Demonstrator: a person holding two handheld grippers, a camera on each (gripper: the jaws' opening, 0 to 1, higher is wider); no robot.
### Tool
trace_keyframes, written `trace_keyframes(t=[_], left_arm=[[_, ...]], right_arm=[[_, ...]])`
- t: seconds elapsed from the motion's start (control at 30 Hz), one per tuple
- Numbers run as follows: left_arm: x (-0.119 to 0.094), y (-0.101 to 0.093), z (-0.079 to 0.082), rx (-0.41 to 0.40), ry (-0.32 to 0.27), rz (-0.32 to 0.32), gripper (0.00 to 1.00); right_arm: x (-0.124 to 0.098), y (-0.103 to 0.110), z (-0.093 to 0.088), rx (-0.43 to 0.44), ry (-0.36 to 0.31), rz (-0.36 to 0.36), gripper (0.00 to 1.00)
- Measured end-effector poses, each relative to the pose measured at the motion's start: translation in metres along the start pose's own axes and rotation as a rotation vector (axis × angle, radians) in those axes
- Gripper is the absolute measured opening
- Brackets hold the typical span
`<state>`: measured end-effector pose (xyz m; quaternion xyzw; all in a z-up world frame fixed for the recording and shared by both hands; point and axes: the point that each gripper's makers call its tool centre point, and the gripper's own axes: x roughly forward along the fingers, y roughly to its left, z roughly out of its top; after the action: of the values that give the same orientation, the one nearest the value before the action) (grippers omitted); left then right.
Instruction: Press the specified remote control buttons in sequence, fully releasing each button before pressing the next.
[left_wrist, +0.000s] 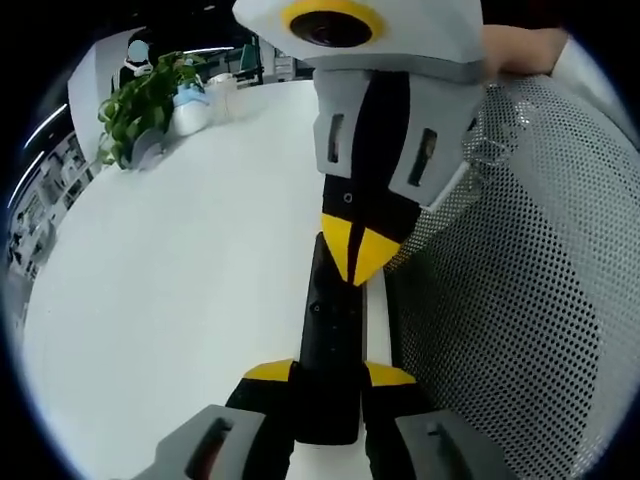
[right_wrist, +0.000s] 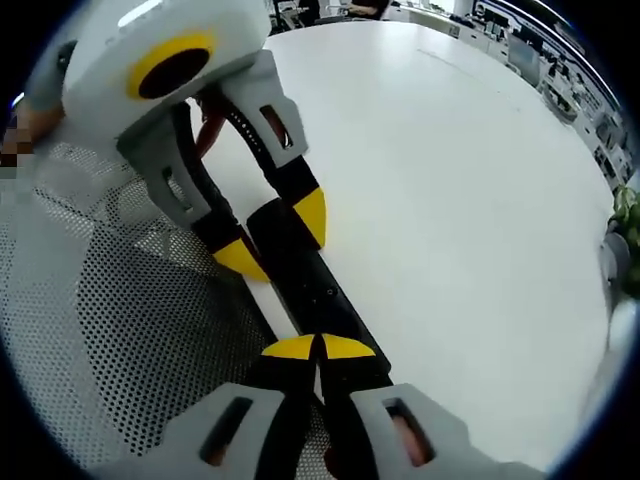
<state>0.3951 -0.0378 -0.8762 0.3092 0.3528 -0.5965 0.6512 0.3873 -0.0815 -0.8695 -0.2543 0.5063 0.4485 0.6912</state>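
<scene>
Yellow-tipped jaws of the left gripper (left_wrist: 330, 375) are clamping the near end of the remote control (left_wrist: 335, 320) from both sides, steadying it. The right gripper (right_wrist: 318, 348) is coming at it from the opposite end, its two tips squeezed together into one blunt point and resting on the remote's top face; it is grasping nothing.

- White table (right_wrist: 450, 200): broad, smooth, matte. Probably giving little grip to anything sliding on it.
- Perforated white mesh panel (left_wrist: 520, 300): curved, stiff-looking, rows of small round holes. It is running alongside the remote and is just beside it.
- Remote: long, slim black bar, hard plastic by the look, lying flat on the table along the mesh's edge. I am judging it light and rigid, with slick sides, so likely to skate or pivot under a poke. Holding it across the narrow width at one end, as the left gripper is doing, seems the sound hold, since it is leaving the top face open.
- Buttons: too small to make out; which one the tip is on, I cannot tell. Presses probably want to be straight down and gentle.
- Far off: a leafy green plant (left_wrist: 140, 110), glossy and soft.
</scene>
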Motion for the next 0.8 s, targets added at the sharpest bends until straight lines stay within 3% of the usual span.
trace_keyframes(t=[0.8], left_arm=[[0.0001, 0.0001, 0.0009, 0.003, -0.011, -0.001, 0.25]], right_arm=[[-0.0011, -0.0005, -0.0005, 0.055, -0.009, 0.021, 0.0]])
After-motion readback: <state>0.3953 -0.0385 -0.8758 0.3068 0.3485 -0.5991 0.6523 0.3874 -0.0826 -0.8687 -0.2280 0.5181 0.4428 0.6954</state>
